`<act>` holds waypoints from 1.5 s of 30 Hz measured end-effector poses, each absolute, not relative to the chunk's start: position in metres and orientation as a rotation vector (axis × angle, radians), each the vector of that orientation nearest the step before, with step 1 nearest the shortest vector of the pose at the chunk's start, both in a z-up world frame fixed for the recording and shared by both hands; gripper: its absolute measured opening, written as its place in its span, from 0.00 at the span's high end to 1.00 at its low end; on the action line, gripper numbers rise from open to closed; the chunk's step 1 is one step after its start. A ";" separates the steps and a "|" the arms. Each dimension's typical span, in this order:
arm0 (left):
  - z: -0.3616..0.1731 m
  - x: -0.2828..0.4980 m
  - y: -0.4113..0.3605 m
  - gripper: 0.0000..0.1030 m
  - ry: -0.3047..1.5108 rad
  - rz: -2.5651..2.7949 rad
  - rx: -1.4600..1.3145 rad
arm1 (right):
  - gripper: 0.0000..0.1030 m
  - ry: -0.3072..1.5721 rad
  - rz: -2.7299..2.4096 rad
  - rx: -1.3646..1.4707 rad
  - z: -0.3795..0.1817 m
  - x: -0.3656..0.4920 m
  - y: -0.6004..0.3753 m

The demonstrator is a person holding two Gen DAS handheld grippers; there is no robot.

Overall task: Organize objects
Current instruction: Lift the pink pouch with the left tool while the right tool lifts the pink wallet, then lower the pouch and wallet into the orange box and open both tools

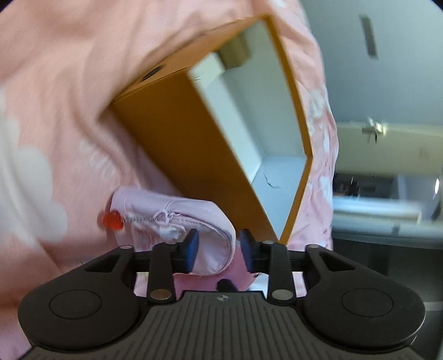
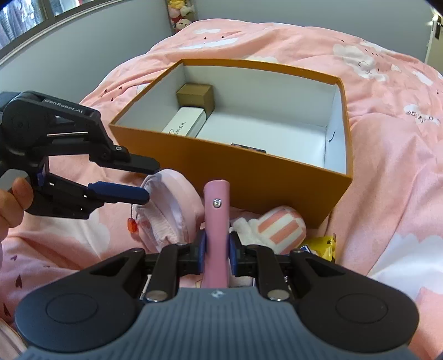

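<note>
An open orange box (image 2: 249, 166) with a white inside stands on a pink bedcover; it also shows in the left wrist view (image 1: 177, 133). It holds a small brown box (image 2: 195, 95) and a white case (image 2: 184, 121). My right gripper (image 2: 216, 250) is shut on a pink flat tool (image 2: 216, 216), just in front of the orange box. My left gripper (image 1: 218, 243) is open, its fingers (image 2: 119, 193) on either side of a pale pink pouch (image 1: 193, 229) with a red bead charm (image 1: 112, 220). The pouch also shows in the right wrist view (image 2: 171, 210).
A pink-and-white striped soft item (image 2: 279, 228) and a yellow packet (image 2: 322, 245) lie by the orange box's near right corner. The pink bedcover (image 2: 387, 116) is rumpled all around. Stuffed toys (image 2: 180, 13) sit at the far wall. A door and furniture (image 1: 387, 166) lie beyond the bed.
</note>
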State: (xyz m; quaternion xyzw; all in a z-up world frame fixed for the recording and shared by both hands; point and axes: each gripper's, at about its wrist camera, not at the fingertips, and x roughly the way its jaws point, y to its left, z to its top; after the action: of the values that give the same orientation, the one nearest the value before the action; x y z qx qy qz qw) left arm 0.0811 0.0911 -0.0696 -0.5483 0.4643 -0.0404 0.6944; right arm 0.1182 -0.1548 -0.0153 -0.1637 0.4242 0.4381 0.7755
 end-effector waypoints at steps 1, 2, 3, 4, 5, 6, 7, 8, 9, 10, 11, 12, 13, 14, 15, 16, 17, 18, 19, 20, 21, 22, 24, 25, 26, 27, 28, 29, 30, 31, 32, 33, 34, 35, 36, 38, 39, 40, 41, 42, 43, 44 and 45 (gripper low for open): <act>-0.063 0.083 0.089 0.59 1.039 -0.105 -1.152 | 0.82 0.919 0.944 -0.347 -0.015 0.119 -0.155; -0.057 0.082 0.087 0.59 1.042 -0.117 -1.091 | 0.82 0.920 0.939 -0.338 -0.015 0.121 -0.156; -0.052 0.082 0.085 0.59 1.048 -0.130 -1.020 | 0.82 0.922 0.933 -0.326 -0.015 0.122 -0.156; -0.047 0.083 0.083 0.58 1.056 -0.143 -0.944 | 0.82 0.923 0.930 -0.315 -0.014 0.123 -0.157; -0.045 0.081 0.081 0.58 1.063 -0.155 -0.892 | 0.82 0.923 0.925 -0.302 -0.012 0.125 -0.157; -0.043 0.082 0.079 0.57 1.074 -0.170 -0.828 | 0.82 0.921 0.920 -0.293 -0.011 0.126 -0.158; -0.041 0.081 0.076 0.57 1.083 -0.179 -0.756 | 0.82 0.919 0.913 -0.282 -0.010 0.127 -0.159; -0.036 0.079 0.073 0.54 1.088 -0.183 -0.682 | 0.82 0.921 0.906 -0.270 -0.009 0.129 -0.159; -0.035 0.080 0.067 0.52 1.089 -0.188 -0.578 | 0.82 0.927 0.899 -0.256 -0.008 0.132 -0.160; -0.032 0.077 0.066 0.49 1.082 -0.190 -0.494 | 0.82 0.936 0.894 -0.242 -0.008 0.134 -0.161; -0.031 0.078 0.063 0.46 1.077 -0.191 -0.411 | 0.82 0.946 0.889 -0.229 -0.009 0.136 -0.162; -0.033 0.078 0.058 0.46 1.079 -0.191 -0.339 | 0.82 0.955 0.886 -0.218 -0.009 0.138 -0.163; -0.034 0.082 0.053 0.45 1.082 -0.191 -0.291 | 0.82 0.965 0.883 -0.205 -0.009 0.140 -0.164; -0.032 0.084 0.050 0.43 1.081 -0.204 -0.259 | 0.82 0.974 0.881 -0.193 -0.009 0.143 -0.164; -0.034 0.089 0.046 0.42 1.081 -0.224 -0.237 | 0.82 0.983 0.879 -0.180 -0.009 0.145 -0.165; -0.038 0.092 0.045 0.42 1.082 -0.240 -0.225 | 0.82 0.992 0.874 -0.167 -0.010 0.147 -0.166; -0.041 0.094 0.044 0.42 1.087 -0.251 -0.214 | 0.82 0.999 0.871 -0.156 -0.010 0.149 -0.168; -0.045 0.096 0.043 0.42 1.089 -0.265 -0.199 | 0.82 1.006 0.869 -0.148 -0.011 0.151 -0.168; -0.046 0.098 0.041 0.42 1.085 -0.283 -0.174 | 0.82 1.010 0.869 -0.143 -0.012 0.152 -0.167; -0.048 0.101 0.039 0.42 1.084 -0.298 -0.147 | 0.82 1.014 0.870 -0.140 -0.013 0.153 -0.168; -0.049 0.105 0.036 0.42 1.083 -0.314 -0.119 | 0.82 1.018 0.870 -0.137 -0.013 0.155 -0.167; -0.050 0.107 0.034 0.42 1.083 -0.336 -0.093 | 0.82 1.022 0.871 -0.131 -0.014 0.156 -0.167; -0.052 0.111 0.031 0.42 1.085 -0.373 -0.074 | 0.82 1.023 0.871 -0.127 -0.015 0.157 -0.166; -0.053 0.113 0.030 0.42 1.089 -0.391 -0.073 | 0.82 1.025 0.872 -0.124 -0.016 0.158 -0.166; -0.055 0.116 0.029 0.42 1.093 -0.406 -0.073 | 0.82 1.027 0.874 -0.120 -0.016 0.160 -0.166; -0.057 0.116 0.028 0.42 1.098 -0.416 -0.073 | 0.82 1.028 0.875 -0.118 -0.017 0.160 -0.165; -0.058 0.117 0.027 0.42 1.100 -0.416 -0.067 | 0.82 1.029 0.875 -0.116 -0.018 0.161 -0.165; -0.059 0.117 0.025 0.46 1.100 -0.416 -0.060 | 0.82 1.031 0.875 -0.112 -0.019 0.162 -0.164; -0.059 0.117 0.023 0.48 1.101 -0.414 -0.054 | 0.82 1.033 0.874 -0.108 -0.020 0.163 -0.164; -0.059 0.115 0.022 0.55 1.101 -0.404 -0.050 | 0.82 1.035 0.874 -0.105 -0.021 0.164 -0.163; -0.059 0.115 0.022 0.62 1.107 -0.387 -0.048 | 0.82 1.036 0.873 -0.103 -0.022 0.164 -0.163; -0.059 0.113 0.021 0.66 1.113 -0.370 -0.045 | 0.82 1.035 0.875 -0.102 -0.022 0.165 -0.163; -0.057 0.110 0.021 0.69 1.109 -0.360 -0.042 | 0.82 1.036 0.878 -0.100 -0.022 0.165 -0.163; -0.056 0.108 0.022 0.71 1.109 -0.355 -0.049 | 0.82 1.037 0.879 -0.099 -0.023 0.165 -0.162; -0.055 0.106 0.022 0.73 1.108 -0.346 -0.060 | 0.82 1.039 0.880 -0.100 -0.023 0.166 -0.162; -0.051 0.101 0.025 0.75 1.101 -0.327 -0.094 | 0.82 1.043 0.883 -0.101 -0.022 0.166 -0.162; -0.049 0.099 0.028 0.77 1.099 -0.321 -0.121 | 0.83 1.046 0.887 -0.099 -0.021 0.166 -0.163; -0.046 0.096 0.030 0.77 1.096 -0.316 -0.154 | 0.83 1.047 0.893 -0.090 -0.020 0.166 -0.165; -0.042 0.093 0.032 0.77 1.090 -0.314 -0.185 | 0.83 1.047 0.897 -0.083 -0.018 0.166 -0.167; -0.037 0.089 0.035 0.78 1.079 -0.316 -0.215 | 0.83 1.048 0.901 -0.077 -0.016 0.167 -0.168; -0.030 0.085 0.037 0.78 1.068 -0.318 -0.244 | 0.83 1.048 0.904 -0.071 -0.014 0.167 -0.170; -0.024 0.082 0.040 0.78 1.057 -0.317 -0.272 | 0.83 1.045 0.908 -0.065 -0.011 0.167 -0.172; -0.017 0.079 0.042 0.78 1.047 -0.317 -0.296 | 0.83 1.042 0.913 -0.059 -0.007 0.167 -0.175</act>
State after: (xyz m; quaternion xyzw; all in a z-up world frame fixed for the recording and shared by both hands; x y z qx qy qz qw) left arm 0.0792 0.0420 -0.0172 -0.1401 0.4960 -0.1503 0.8437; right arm 0.1671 -0.1746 -0.0071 -0.0271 0.4804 0.4206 0.7692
